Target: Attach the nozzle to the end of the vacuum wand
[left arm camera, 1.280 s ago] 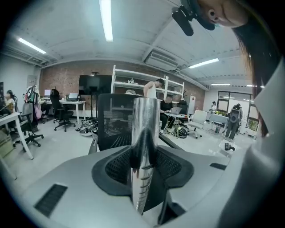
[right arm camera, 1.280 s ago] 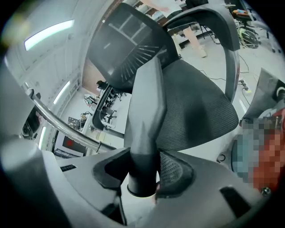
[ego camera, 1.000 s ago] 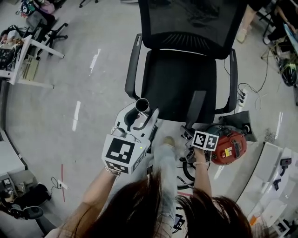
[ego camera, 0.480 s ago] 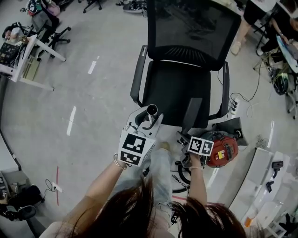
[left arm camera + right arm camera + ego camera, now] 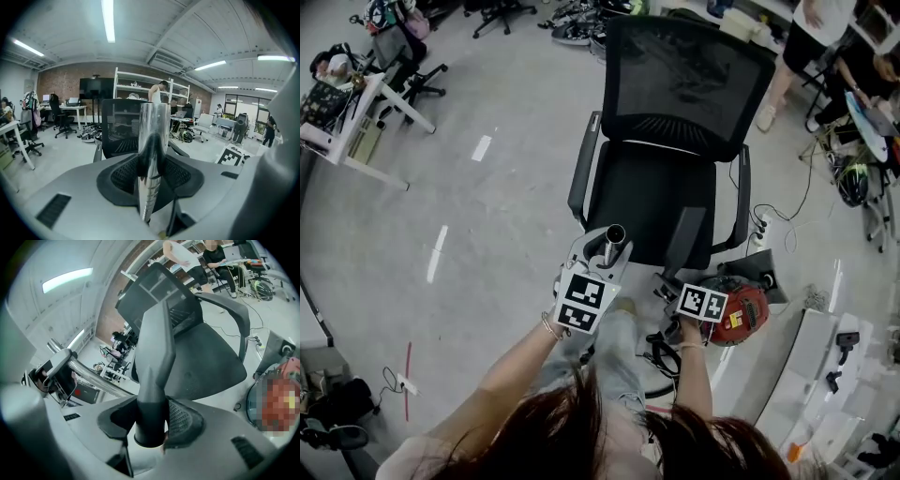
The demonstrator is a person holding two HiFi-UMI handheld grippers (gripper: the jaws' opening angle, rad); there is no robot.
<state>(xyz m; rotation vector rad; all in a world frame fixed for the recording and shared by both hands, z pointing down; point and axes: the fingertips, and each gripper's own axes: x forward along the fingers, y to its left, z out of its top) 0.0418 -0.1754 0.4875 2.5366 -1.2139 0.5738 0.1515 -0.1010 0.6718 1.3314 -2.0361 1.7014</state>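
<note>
since a second ago the head view has pulled back from the office chair (image 5: 654, 202), whose whole backrest now shows, and the two grippers stand nearer each other in it than they did.

head view: the left gripper (image 5: 607, 253) is held in front of the chair seat's front edge, clamped on the vacuum wand (image 5: 615, 234), whose open chrome end points up toward the camera. to its right the right gripper (image 5: 677, 279) grips the dark nozzle (image 5: 689, 236), which slants up over the seat's right front corner. the wand end and the nozzle are near each other but not touching. a red vacuum canister (image 5: 741, 314) sits on the floor (image 5: 487, 206) just beside the right gripper.

left gripper view: both jaws press on the shiny wand (image 5: 152, 150), which stands upright between them in front of the chair's mesh back (image 5: 117, 131). the right gripper's marker cube (image 5: 232, 157) shows low at right.

right gripper view: the jaws are closed on the round collar of the nozzle (image 5: 157, 362), its flat narrow end reaching up across the chair seat (image 5: 206, 357). at left the chrome wand (image 5: 89, 373) runs slantwise, apart from the nozzle, with the left gripper (image 5: 51, 369) on it.
</note>
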